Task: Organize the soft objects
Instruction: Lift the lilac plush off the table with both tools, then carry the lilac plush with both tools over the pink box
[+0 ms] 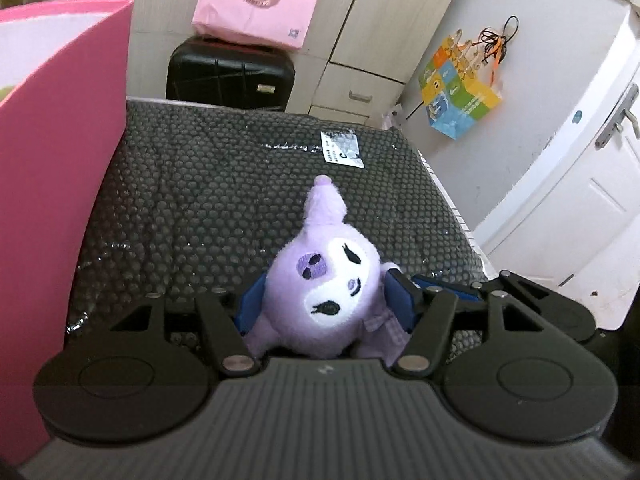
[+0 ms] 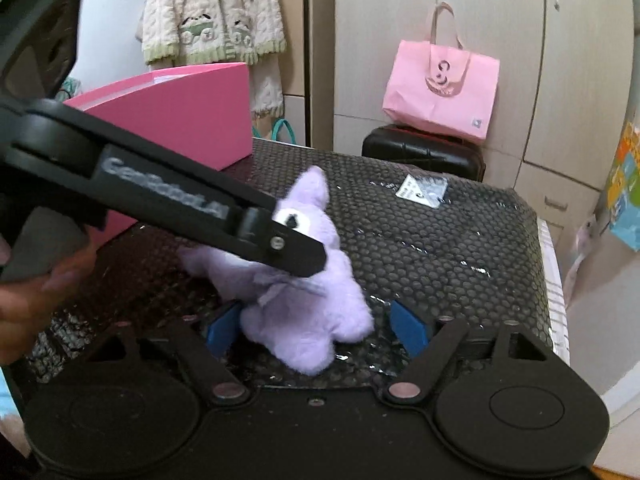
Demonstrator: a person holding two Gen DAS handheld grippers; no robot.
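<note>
A purple plush toy [image 1: 324, 280] with a white face sits on a dark bubble-wrapped surface [image 1: 208, 200]. My left gripper [image 1: 326, 300] is shut on the plush's head, its blue pads pressed against both sides. In the right wrist view the plush [image 2: 308, 300] stands between my right gripper's blue pads; the right gripper [image 2: 316, 324] is open around its lower body, with a gap on the right side. The left gripper's black arm [image 2: 192, 208] crosses in front of the plush's face. A pink box [image 1: 60, 160] stands at the left, also seen in the right wrist view [image 2: 180, 112].
A black suitcase [image 1: 230, 74] with a pink tote bag [image 1: 260, 0] on top stands behind the surface. Wardrobe doors and drawers lie behind. A colourful bag [image 1: 460, 96] hangs at the right near a white door [image 1: 580, 180]. A knitted garment [image 2: 212, 12] hangs at the back left.
</note>
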